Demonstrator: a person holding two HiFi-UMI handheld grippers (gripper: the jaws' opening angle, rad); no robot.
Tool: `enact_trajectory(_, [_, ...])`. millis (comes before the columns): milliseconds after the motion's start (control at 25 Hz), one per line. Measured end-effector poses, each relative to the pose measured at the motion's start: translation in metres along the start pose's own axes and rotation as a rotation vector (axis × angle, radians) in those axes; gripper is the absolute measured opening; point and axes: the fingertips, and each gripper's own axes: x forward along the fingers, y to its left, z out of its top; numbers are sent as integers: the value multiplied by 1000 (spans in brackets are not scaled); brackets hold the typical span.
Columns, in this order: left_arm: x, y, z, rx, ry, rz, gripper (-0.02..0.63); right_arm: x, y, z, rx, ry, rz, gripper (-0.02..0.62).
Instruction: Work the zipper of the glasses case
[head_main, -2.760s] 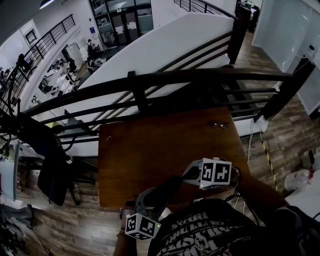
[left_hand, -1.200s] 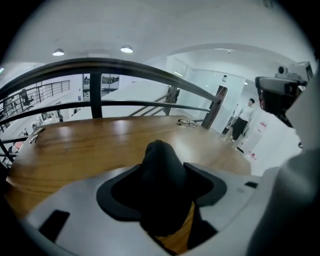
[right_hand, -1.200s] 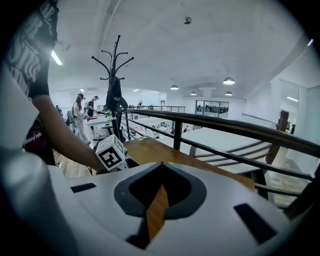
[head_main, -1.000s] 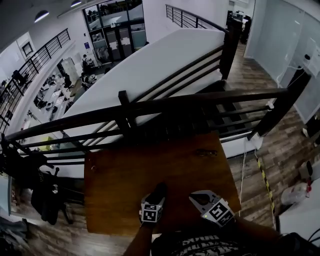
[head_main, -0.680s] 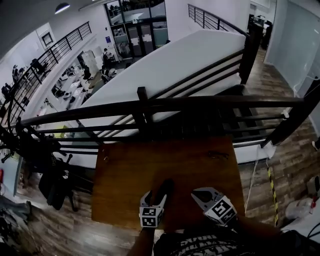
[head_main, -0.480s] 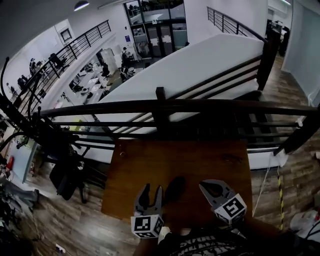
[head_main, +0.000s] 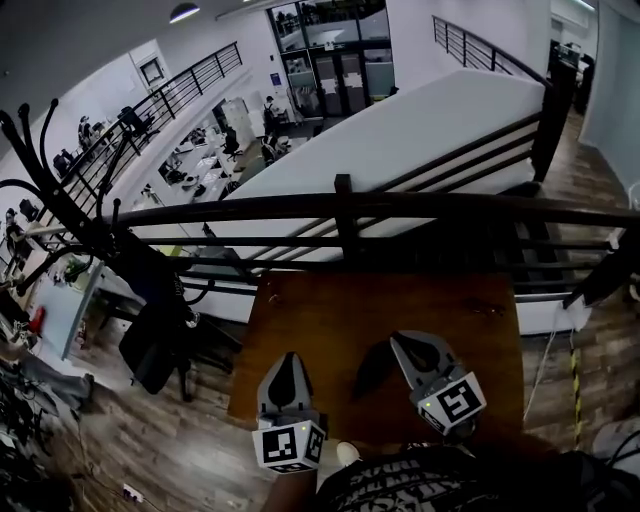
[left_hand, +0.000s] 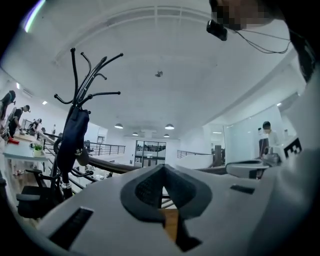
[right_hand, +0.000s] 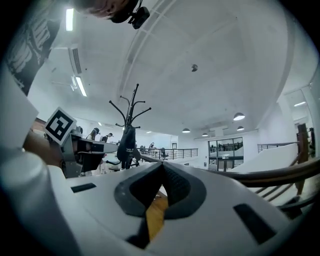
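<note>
At the far left a coat rack (head_main: 150, 290) stands on the floor beyond the surface (head_main: 440, 300), out of the way. The left gripper (head_main: 286, 360) hangs over the near left part of the surface, its fingers pressed together on nothing. Its own view looks out across the hall, not down at the work. The glasses case (head_main: 372, 366), a dark oblong, lies on the surface between the two grippers, apart from the left one and just beside the right. The right gripper (head_main: 402, 346) also has its fingers pressed together and empty.

Nothing pins the case, and its zipper pull is too small to make out. If one gripper tugs the zipper alone, the case will probably slide or spin on the smooth wood, perhaps toward the near edge. Fingers brought down closed would only shove it.
</note>
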Motion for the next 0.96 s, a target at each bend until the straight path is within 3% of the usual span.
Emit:
enact_trajectory(240, [-7,16,9,-3,8,-88,6,7,27,4,-8,31,-61,-2])
enact_trajectory(400, [-2,15,-4,-24,14,-139,6,11,31,-8,-12,79,-80,-2])
enact_trajectory(680, [10,39,7,-51,18,-258,6,33,55,8,-56,100,-165,-2])
enact_trajectory(960, [-2,64,-14,-74,42,-321,6,41,84,-10,-70,107,-218,-2])
